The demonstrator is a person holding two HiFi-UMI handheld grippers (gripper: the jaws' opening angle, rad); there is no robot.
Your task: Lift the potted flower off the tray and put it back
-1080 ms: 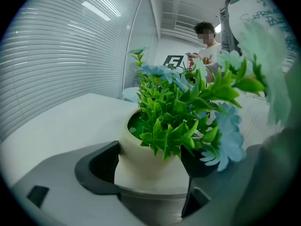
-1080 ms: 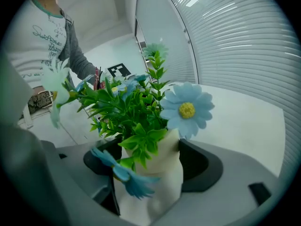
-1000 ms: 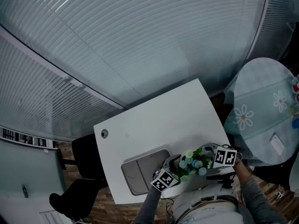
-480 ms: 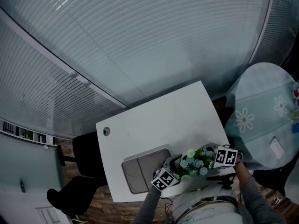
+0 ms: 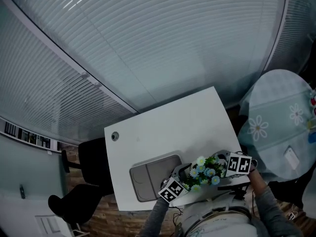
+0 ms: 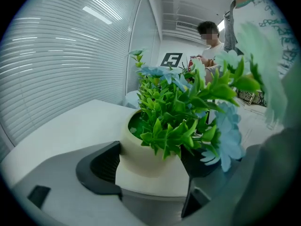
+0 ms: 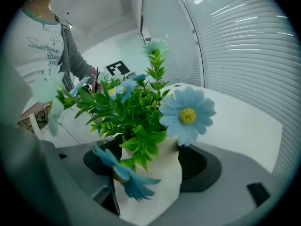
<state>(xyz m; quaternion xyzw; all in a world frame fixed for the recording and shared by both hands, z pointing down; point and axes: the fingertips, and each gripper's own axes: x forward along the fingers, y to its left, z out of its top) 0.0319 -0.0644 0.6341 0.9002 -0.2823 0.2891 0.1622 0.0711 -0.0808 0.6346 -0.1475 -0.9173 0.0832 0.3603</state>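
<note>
A white table (image 5: 168, 127) fills the lower middle of the head view, set against a long wall of pale window blinds (image 5: 148, 43) that covers the whole upper frame. At the right edge stands a round table (image 5: 274, 112) under a light cloth printed with daisies. A black chair (image 5: 81, 194) sits at lower left on a wood-patterned floor.

A grey tray (image 5: 148, 179) lies on the white table near its lower edge. The potted flower (image 5: 205, 171) is just right of the tray, close to the table's lower right corner (whether its base touches the tabletop cannot be told). It stands upright, its long axis vertical, with green leaves and pale blue daisies pointing up toward the head camera.

The left gripper (image 6: 149, 166) clamps the cream pot, with its dark pads pressed on either side. The right gripper (image 7: 150, 166) pinches the same pot from the opposite side.

The marker cubes carry only black-and-white square patterns. The print on the person's white shirt (image 7: 40, 44), at the upper left of the right gripper view, is too blurred to read.
</note>
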